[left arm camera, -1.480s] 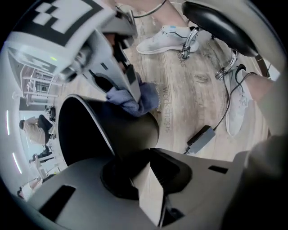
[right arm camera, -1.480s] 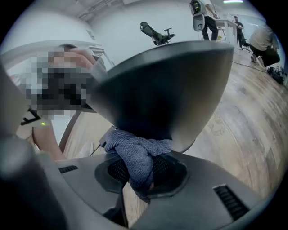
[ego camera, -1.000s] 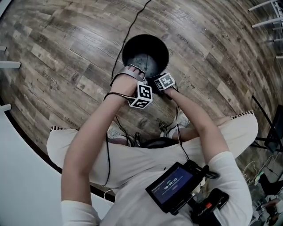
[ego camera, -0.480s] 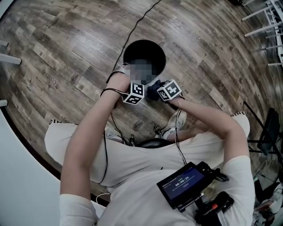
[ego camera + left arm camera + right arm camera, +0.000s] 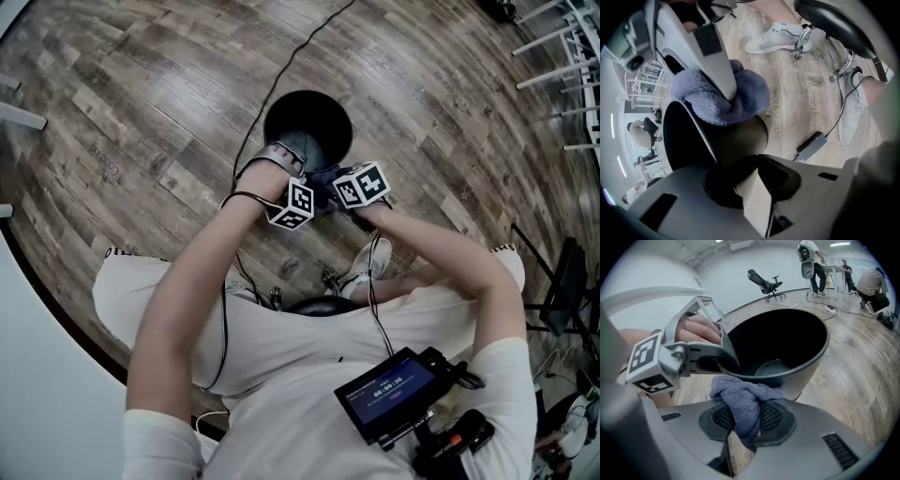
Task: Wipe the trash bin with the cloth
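Right gripper (image 5: 743, 420) was clenched on the blue-grey cloth (image 5: 740, 397), bunching it against the outer wall of the black trash bin (image 5: 811, 362) just under its rim. Left gripper (image 5: 751, 164) had just been closing, its jaws pinching the bin's near rim as it stood on the wooden floor (image 5: 141, 112).
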`<state>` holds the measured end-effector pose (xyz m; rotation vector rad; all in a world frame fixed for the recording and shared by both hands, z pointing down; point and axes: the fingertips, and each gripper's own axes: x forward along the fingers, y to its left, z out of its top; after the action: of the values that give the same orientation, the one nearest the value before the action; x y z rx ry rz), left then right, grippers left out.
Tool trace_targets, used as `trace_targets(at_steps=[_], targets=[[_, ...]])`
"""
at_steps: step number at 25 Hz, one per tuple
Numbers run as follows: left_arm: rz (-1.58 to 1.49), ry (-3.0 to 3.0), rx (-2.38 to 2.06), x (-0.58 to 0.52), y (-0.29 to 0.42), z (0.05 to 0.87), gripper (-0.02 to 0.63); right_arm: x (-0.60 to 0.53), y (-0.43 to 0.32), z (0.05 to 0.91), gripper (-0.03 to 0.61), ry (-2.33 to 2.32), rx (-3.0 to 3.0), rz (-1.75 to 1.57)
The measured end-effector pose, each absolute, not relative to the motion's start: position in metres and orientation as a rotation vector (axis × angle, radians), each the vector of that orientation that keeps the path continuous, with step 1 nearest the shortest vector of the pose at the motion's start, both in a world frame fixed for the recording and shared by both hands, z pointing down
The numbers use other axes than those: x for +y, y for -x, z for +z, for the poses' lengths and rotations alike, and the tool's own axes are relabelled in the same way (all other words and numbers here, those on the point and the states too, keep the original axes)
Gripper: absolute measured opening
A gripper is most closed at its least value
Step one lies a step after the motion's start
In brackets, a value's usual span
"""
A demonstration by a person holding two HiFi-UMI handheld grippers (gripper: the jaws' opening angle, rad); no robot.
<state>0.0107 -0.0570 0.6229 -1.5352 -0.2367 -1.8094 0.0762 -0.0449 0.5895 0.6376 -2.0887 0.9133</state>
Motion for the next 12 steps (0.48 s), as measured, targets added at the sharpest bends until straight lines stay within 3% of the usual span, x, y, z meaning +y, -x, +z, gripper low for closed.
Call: trace_targets(at_steps=[12], targets=[[-1.814, 1.583, -0.267, -0.050, -0.012, 0.623, 0.103, -0.053, -0.086, 0.732, 0.095, -0.601, -1.977, 0.703]])
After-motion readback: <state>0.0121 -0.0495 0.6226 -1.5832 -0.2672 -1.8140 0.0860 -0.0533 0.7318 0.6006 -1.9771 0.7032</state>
